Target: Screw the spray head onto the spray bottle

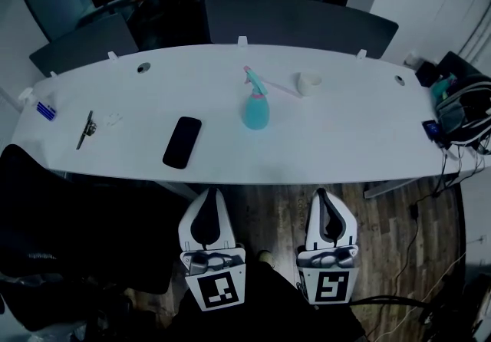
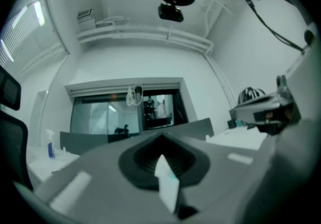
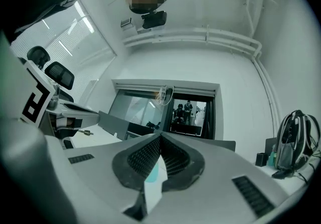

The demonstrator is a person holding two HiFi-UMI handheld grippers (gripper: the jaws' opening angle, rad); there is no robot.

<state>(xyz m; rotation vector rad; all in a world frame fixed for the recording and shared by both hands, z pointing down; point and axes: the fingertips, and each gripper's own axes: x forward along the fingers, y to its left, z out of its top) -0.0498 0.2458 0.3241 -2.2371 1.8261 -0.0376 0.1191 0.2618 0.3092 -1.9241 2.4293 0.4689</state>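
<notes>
At 6 o'clock in the head view, the left gripper (image 1: 211, 195) and right gripper (image 1: 325, 193) hang side by side short of the long white desk (image 1: 345, 141), each with its jaws pressed together on nothing. On the desk, a flat black phone (image 1: 182, 142) lies at 8 o'clock of the upright teal plastic spray bottle (image 1: 256, 112). The pink-and-teal spray head (image 1: 253, 81) shows at the bottle's top. A small white cup (image 1: 308, 83) stands at its 2 o'clock.
</notes>
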